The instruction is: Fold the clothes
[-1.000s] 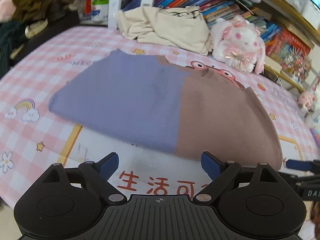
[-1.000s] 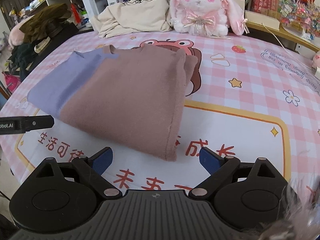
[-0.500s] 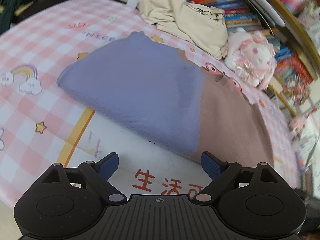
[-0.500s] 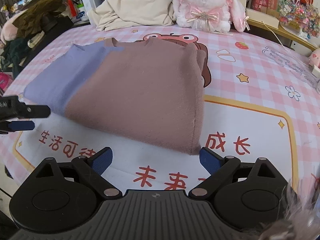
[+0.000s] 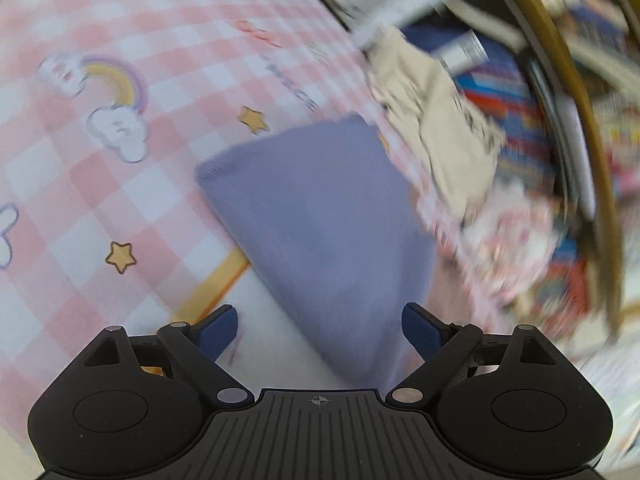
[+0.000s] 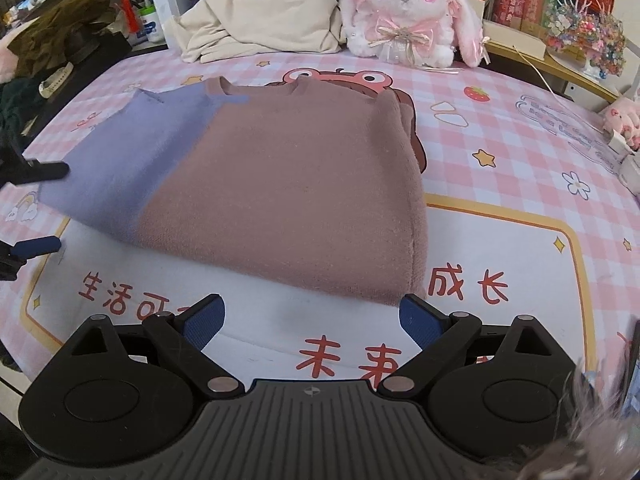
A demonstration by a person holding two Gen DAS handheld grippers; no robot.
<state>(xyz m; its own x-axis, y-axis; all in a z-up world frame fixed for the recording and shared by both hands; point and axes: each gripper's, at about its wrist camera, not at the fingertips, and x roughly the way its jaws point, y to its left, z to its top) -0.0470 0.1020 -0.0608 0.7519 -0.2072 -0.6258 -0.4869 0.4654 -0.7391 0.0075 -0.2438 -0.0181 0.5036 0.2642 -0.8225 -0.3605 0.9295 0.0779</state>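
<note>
**On the pink sheet, a folded sweater**

On the sheet (image 6: pixel 520 168) lies the sweater (image 6: pixel 280 184) – folded, purple part left, brown right. Left gripper (image 5: pixel 320 332) gapes wide at its purple end, gripping nothing. Right gripper (image 6: pixel 312 316) – also wide – sits just beside the near brown edge, empty.

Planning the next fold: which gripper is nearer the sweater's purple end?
Left. The left gripper straddles the sweater's purple end, jaws open; the right gripper fronts its brown end.
</note>
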